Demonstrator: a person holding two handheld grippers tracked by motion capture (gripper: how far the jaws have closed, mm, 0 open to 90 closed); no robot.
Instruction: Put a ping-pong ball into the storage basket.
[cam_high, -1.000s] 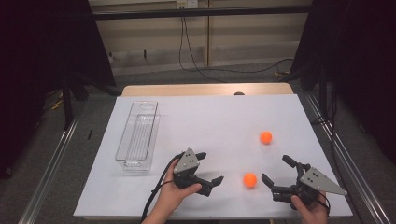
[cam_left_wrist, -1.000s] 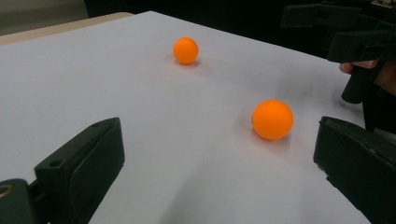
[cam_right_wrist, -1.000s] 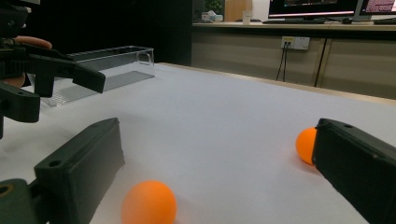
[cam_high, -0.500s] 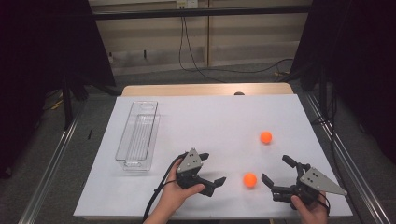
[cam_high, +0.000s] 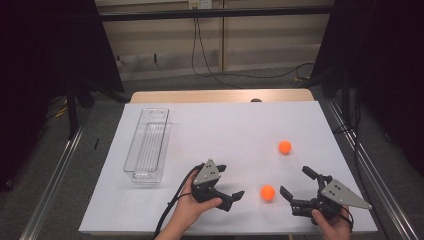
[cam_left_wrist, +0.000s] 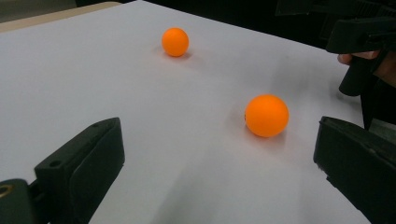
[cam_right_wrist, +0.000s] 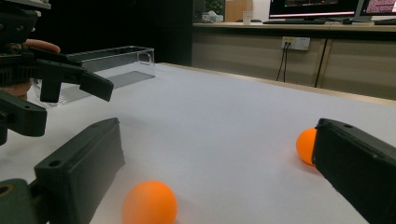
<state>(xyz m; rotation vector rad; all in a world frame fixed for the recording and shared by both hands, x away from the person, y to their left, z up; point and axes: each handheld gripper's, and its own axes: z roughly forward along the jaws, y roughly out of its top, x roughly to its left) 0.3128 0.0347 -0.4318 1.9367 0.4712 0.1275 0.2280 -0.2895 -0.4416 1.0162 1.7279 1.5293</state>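
From above, the person is holding the left gripper (cam_high: 231, 184) low over the near middle of the white table (cam_high: 225, 125), its jaws spread wide and gripping nothing, and pointing them right toward the near orange ball (cam_high: 268, 192), which is sitting just beyond the tips. The right gripper (cam_high: 299, 184) is hanging at the near right, jaws also gaping and empty, facing left at the same ball, so the ball is lying between the two tools. A second orange ball (cam_high: 285, 146) is resting farther back and a little to the right, well apart from both, and a clear plastic tray (cam_high: 148, 145) is standing on the left side of the table. In the left gripper view, the near ball (cam_left_wrist: 266, 115) is sitting ahead of the wide-open jaws, closer to the right one, untouched, with the far ball (cam_left_wrist: 175, 41) beyond. In the right gripper view, the near ball (cam_right_wrist: 149, 203) is lying low between the parted jaws, touching neither, while the far ball (cam_right_wrist: 306, 145) is peeking out beside the right jaw.
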